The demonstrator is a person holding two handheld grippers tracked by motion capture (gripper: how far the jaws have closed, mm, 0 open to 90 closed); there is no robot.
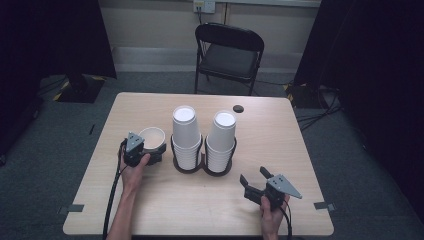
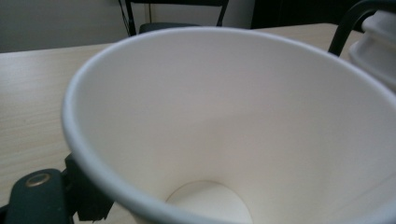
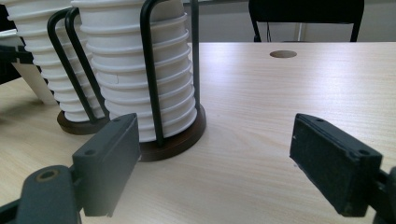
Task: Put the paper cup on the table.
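High view — bench (image 1: pixel 165 210): pale wood, with a small dark round hole (image 1: pixel 238 108) toward 1 o'clock of centre.
High view — cup stacks: two stacks of upturned white cups, left stack (image 1: pixel 185 135) and right stack (image 1: pixel 222 139), standing in a dark wire rack (image 1: pixel 202 166) at centre; the rack's base is mostly hidden by the cups.
High view — left tool (image 1: pixel 152 149): at 9 o'clock of the rack, clamped on a single cup (image 1: pixel 151 137) that stands mouth up on the bench; the jaw tips are hidden against the cup wall.
High view — right tool (image 1: pixel 253 180): at 4 o'clock of the rack, jaws apart, nothing between them, clear of the rack.
High view — surroundings: a black folding chair (image 1: pixel 229 54) at 12 o'clock beyond the bench; dark curtains on both sides.
Left gripper view — single cup: its white inside and rim crowd the frame, cut off at right and bottom; one jaw shows at 7 o'clock, the other is hidden.
Right gripper view — right tool: both jaws wide apart over bare wood; the right stack stands behind the left jaw, its top cut off — rack wires cross in front.
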